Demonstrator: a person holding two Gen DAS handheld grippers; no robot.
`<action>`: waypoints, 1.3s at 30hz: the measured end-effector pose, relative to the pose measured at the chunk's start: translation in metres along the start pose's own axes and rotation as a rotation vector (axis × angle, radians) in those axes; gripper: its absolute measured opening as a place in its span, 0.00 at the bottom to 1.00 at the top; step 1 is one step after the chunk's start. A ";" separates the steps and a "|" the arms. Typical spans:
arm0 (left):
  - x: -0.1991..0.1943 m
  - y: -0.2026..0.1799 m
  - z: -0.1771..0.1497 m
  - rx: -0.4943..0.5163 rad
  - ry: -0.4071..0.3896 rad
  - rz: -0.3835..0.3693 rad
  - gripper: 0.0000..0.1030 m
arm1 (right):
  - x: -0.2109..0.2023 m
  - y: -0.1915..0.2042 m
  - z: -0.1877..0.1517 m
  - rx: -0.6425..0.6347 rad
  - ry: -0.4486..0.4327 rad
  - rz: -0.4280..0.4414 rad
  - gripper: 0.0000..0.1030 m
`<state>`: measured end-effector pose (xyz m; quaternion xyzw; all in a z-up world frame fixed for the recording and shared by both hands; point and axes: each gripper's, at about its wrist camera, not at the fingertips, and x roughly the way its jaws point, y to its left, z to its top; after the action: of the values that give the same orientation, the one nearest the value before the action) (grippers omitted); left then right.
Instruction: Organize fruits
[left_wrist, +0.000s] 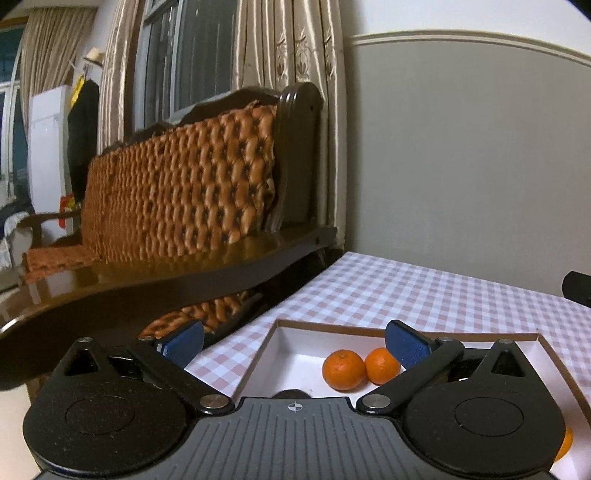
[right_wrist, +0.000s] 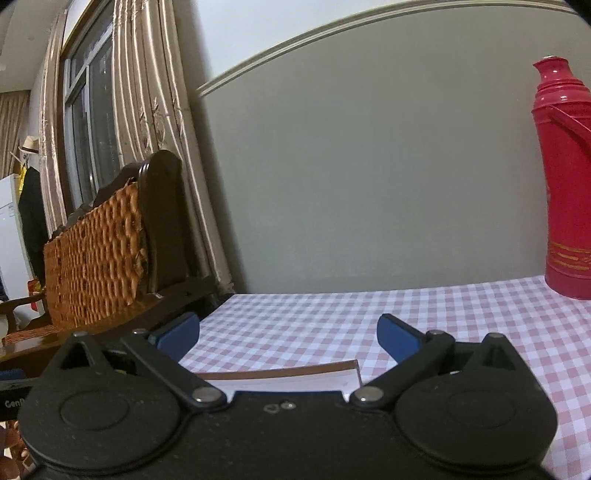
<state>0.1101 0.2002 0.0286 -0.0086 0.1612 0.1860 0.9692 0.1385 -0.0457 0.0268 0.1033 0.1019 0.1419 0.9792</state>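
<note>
so the left gripper was spread wide with nothing between its blue pads, hanging low over the near edge of the box, which sat lower middle of the left wrist view. the box was shallow, white inside with a brown rim, on the checked cloth. two oranges sat in it just right of center, touching each other, and the right one was partly tucked behind the right pad. a sliver of a third orange peeked out at the lower right edge behind the gripper body, couldn't see how much of it was in the box. something dark and round showed right at the gripper's front edge, too hidden to tell what it was

right gripper was wide too, holding nothing, pads apart over the cloth. in the right wrist view only a corner of the box showed, low center, just ahead of the gripper body, no fruit visible from there. a red thermos stood upright on the cloth at the far right of the frame, against the grey wall

left side of both views had the sofa with the orange quilted cushion, and curtains behind it in the upper part of the frame
</note>
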 end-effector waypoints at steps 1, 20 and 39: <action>-0.002 0.000 0.000 0.004 -0.002 0.000 1.00 | 0.000 0.000 -0.001 0.001 0.002 0.000 0.94; -0.072 -0.011 -0.012 0.004 0.058 -0.065 1.00 | -0.060 0.000 -0.013 -0.031 0.114 0.015 0.94; -0.227 -0.017 -0.010 0.038 0.050 -0.210 1.00 | -0.210 -0.005 0.003 -0.007 0.059 -0.074 0.94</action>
<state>-0.0869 0.1026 0.0899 -0.0116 0.1869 0.0801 0.9790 -0.0566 -0.1140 0.0643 0.0918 0.1342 0.1090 0.9807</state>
